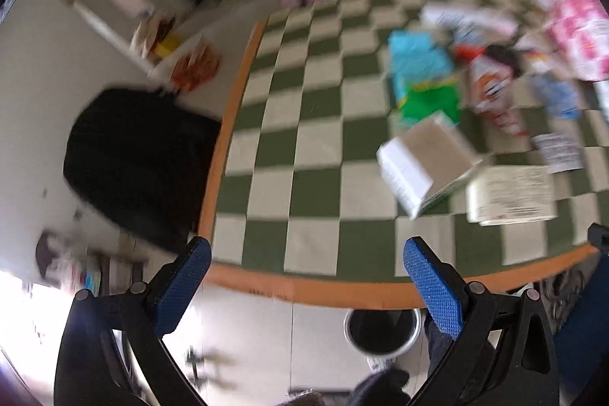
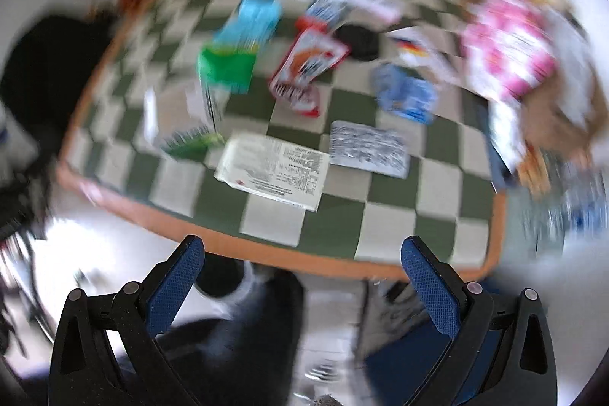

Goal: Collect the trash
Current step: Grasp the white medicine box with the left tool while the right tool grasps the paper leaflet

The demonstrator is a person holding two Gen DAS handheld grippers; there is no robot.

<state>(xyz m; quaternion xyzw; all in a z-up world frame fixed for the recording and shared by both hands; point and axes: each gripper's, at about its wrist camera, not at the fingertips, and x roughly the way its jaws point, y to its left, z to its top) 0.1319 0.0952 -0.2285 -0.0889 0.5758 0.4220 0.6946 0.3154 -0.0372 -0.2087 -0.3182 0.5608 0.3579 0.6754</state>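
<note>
Trash lies scattered on a green and cream checkered table (image 1: 304,139) (image 2: 342,215). In the left wrist view I see a white and brown box (image 1: 422,170), a flat white packet (image 1: 510,195), a green and cyan bag (image 1: 422,78) and a red wrapper (image 1: 491,90). The right wrist view shows the white packet (image 2: 274,170), a printed sachet (image 2: 369,147), the red wrapper (image 2: 304,67), a blue wrapper (image 2: 405,94) and the green bag (image 2: 228,63). A round bin (image 1: 382,330) stands on the floor below the table edge. My left gripper (image 1: 306,276) and right gripper (image 2: 300,276) are open, empty, over the near edge.
A black chair (image 1: 141,162) stands left of the table. A pink and white bag (image 2: 506,52) and a cardboard box (image 2: 559,117) sit at the table's right side. Shelves with clutter (image 1: 179,37) line the far wall. Both views are blurred.
</note>
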